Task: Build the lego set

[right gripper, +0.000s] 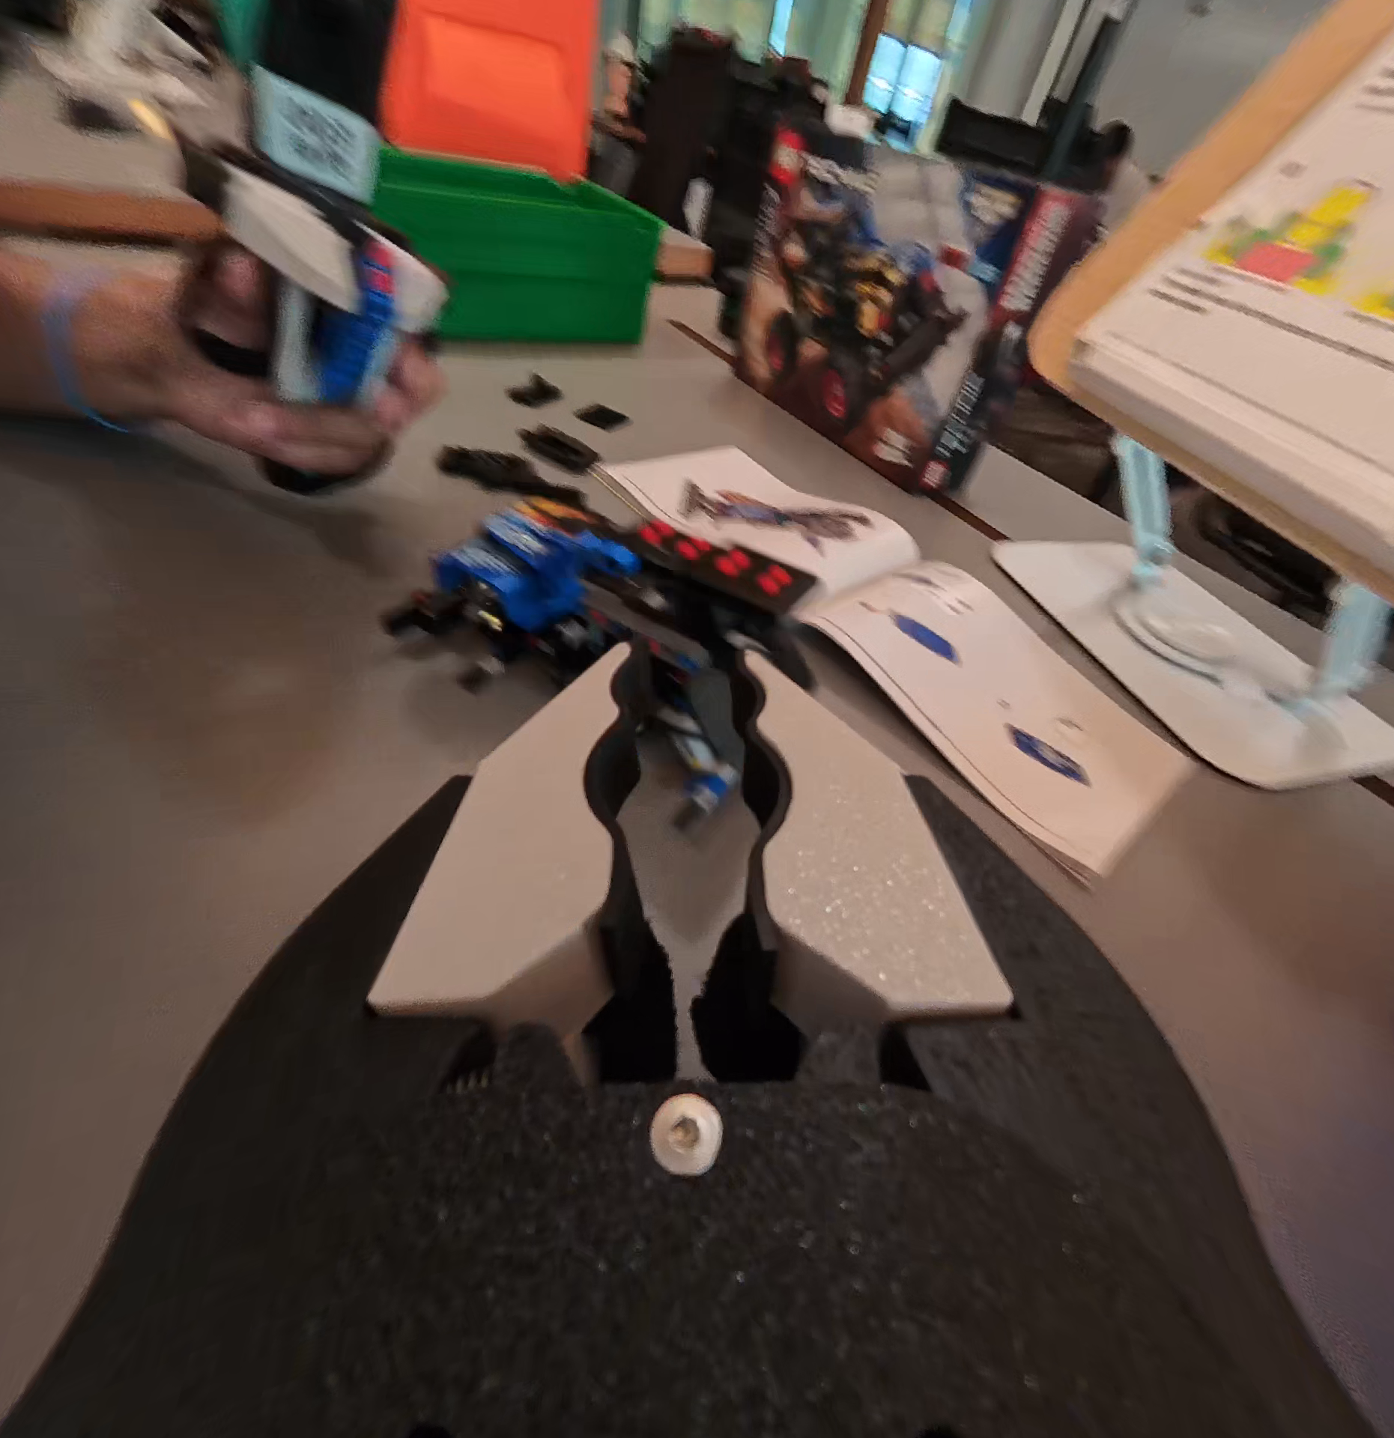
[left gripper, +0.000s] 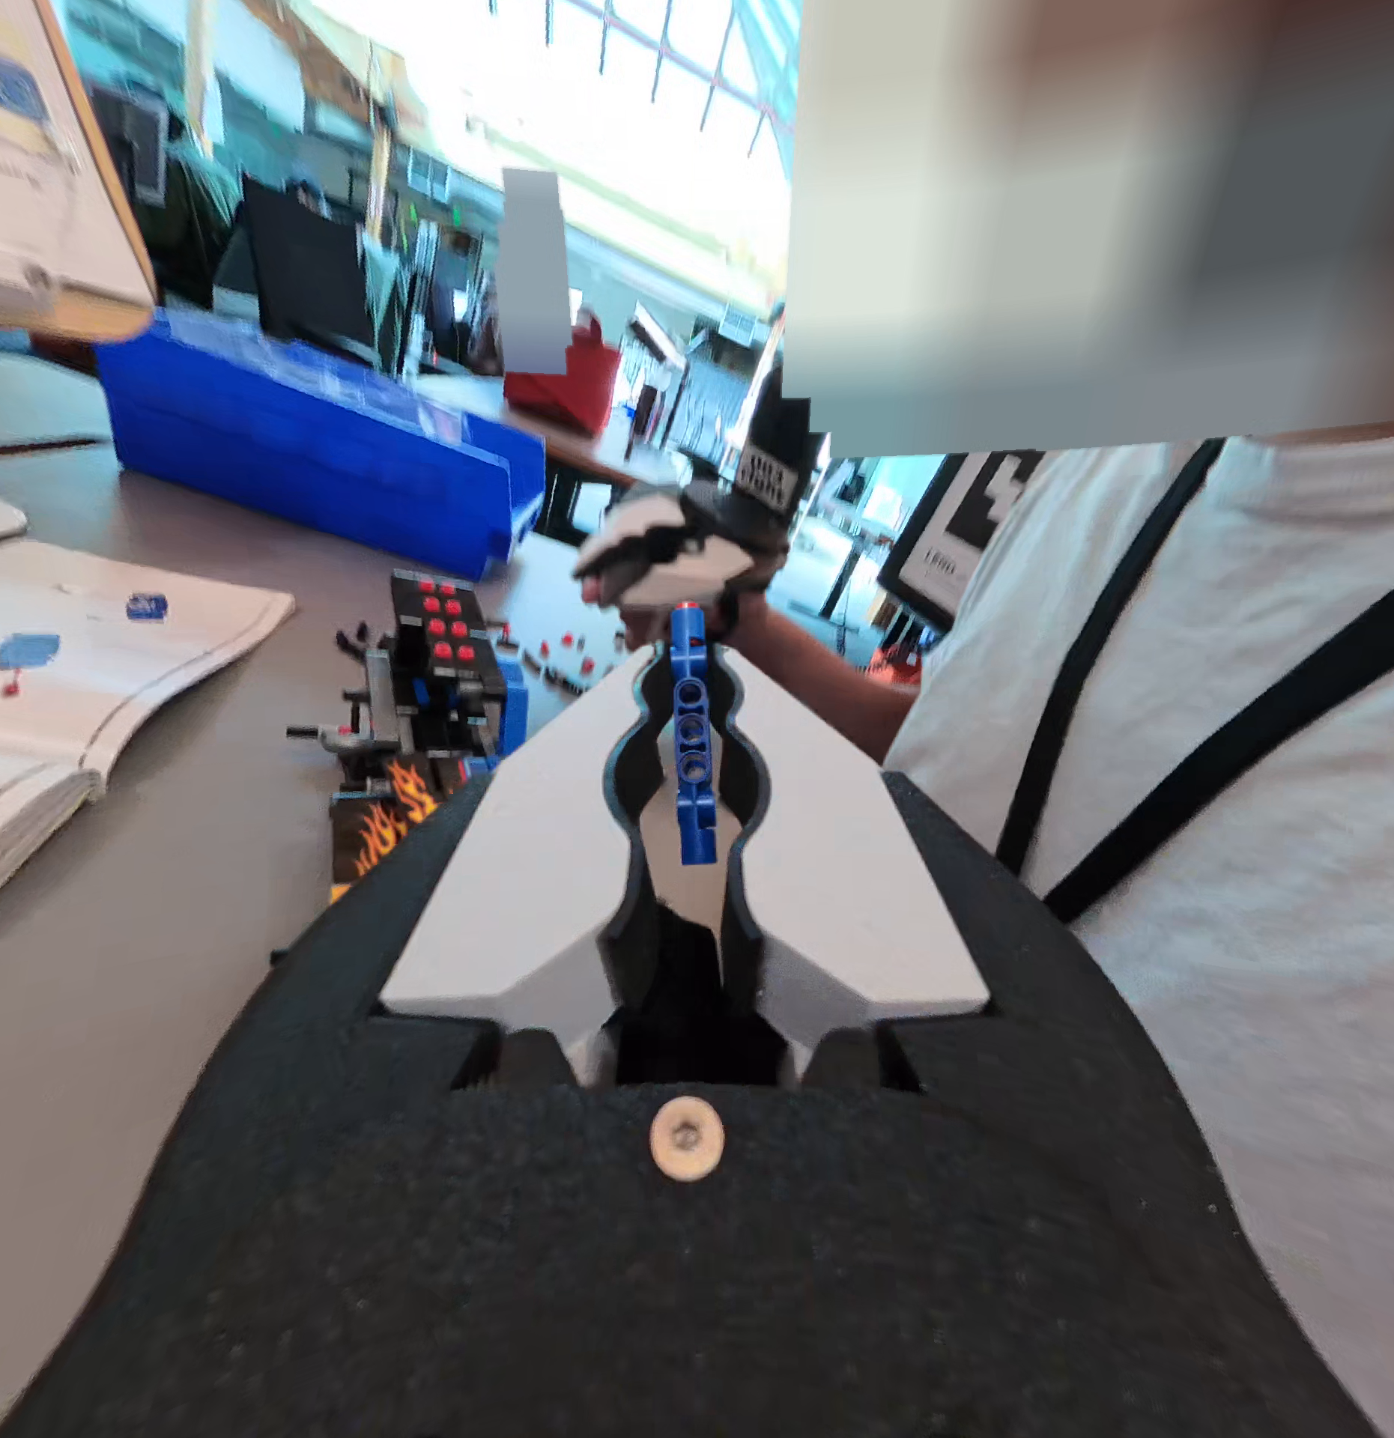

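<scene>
My left gripper [left gripper: 686, 661] is shut on a blue Technic beam [left gripper: 693, 747] and holds it upright above the table. The same gripper [right gripper: 390, 296] and beam [right gripper: 355, 334] show blurred at the upper left of the right wrist view, held by a hand. The partly built black and blue model with red studs [left gripper: 437, 685] stands on the grey table [left gripper: 211, 817]. It also shows in the right wrist view [right gripper: 569, 591]. My right gripper [right gripper: 686, 669] is narrowly open and empty, just in front of the model. It shows in the left wrist view [left gripper: 608, 572] beyond the beam's top.
An open instruction booklet [right gripper: 950, 661] lies right of the model. Loose black pieces [right gripper: 522, 459] lie behind it. A green bin [right gripper: 522, 257], the set's box [right gripper: 896, 327] and a document stand [right gripper: 1191, 661] stand farther back. A blue bin [left gripper: 312, 451] is at the left. A person in a white shirt [left gripper: 1184, 700] stands close. There is about 15 centimetres between the tips of the two grippers.
</scene>
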Demonstrator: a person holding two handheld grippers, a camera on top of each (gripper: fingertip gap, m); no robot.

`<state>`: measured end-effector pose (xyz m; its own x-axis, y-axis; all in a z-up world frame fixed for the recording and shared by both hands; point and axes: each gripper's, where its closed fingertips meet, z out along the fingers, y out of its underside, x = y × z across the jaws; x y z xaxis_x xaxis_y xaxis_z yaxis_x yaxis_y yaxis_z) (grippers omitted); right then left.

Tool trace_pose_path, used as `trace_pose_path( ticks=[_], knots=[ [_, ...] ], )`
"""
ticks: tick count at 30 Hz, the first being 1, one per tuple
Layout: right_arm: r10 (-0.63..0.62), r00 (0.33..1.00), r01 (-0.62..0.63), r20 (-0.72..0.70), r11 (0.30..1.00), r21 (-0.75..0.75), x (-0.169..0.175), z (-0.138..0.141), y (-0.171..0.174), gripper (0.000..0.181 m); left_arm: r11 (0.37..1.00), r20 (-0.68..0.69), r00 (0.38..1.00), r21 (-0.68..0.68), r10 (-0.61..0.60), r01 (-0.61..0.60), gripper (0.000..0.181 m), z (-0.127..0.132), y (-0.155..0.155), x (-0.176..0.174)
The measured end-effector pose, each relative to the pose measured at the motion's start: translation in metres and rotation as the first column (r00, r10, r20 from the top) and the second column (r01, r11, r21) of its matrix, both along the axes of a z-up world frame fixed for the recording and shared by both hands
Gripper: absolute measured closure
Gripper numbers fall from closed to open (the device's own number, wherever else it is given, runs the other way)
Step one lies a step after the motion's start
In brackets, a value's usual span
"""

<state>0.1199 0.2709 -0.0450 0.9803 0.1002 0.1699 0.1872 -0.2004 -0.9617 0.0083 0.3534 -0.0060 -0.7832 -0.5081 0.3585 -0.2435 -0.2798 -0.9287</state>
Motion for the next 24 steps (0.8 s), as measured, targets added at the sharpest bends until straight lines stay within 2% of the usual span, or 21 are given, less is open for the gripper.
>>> trace_pose_path(
  ticks=[2,5,8,10,14,17,21,24],
  knots=[
    [0.115,0.991,-0.112,-0.064,0.993,0.047,-0.036,0.016,0.012,0.16,0.999,0.061,0.998,-0.038,0.015,-0.013,0.175,0.012,0.005,-0.003],
    [0.285,0.943,-0.283,-0.172,0.959,0.034,-0.093,0.022,0.03,0.143,0.999,0.186,0.982,-0.047,0.035,-0.027,0.175,0.022,0.002,-0.011],
    [0.235,0.955,-0.246,-0.183,0.968,-0.039,-0.112,0.012,0.055,0.144,0.997,0.26,0.965,-0.078,0.03,-0.01,0.175,0.031,-0.005,-0.019],
    [0.271,0.944,-0.278,-0.189,0.961,-0.01,-0.13,0.019,0.062,0.15,0.998,0.316,0.949,-0.057,0.01,0.008,0.176,0.035,-0.013,-0.026],
    [0.285,0.945,-0.285,-0.162,0.958,0.026,-0.143,0.03,0.071,0.156,1.0,0.398,0.917,-0.016,-0.005,0.012,0.175,0.041,-0.025,-0.037],
    [0.319,0.932,-0.3,-0.171,0.945,0.129,-0.15,0.049,0.071,0.16,0.998,0.415,0.91,-0.05,-0.001,0.024,0.175,0.045,-0.029,-0.04],
    [0.33,0.925,-0.299,-0.188,0.938,0.175,-0.156,0.053,0.076,0.162,0.997,0.423,0.906,-0.081,0.022,0.014,0.176,0.046,-0.034,-0.04],
    [0.377,0.898,-0.326,-0.228,0.917,0.232,-0.162,0.06,0.074,0.174,0.996,0.415,0.909,-0.092,0.03,0.009,0.176,0.046,-0.037,-0.038]
  ],
)
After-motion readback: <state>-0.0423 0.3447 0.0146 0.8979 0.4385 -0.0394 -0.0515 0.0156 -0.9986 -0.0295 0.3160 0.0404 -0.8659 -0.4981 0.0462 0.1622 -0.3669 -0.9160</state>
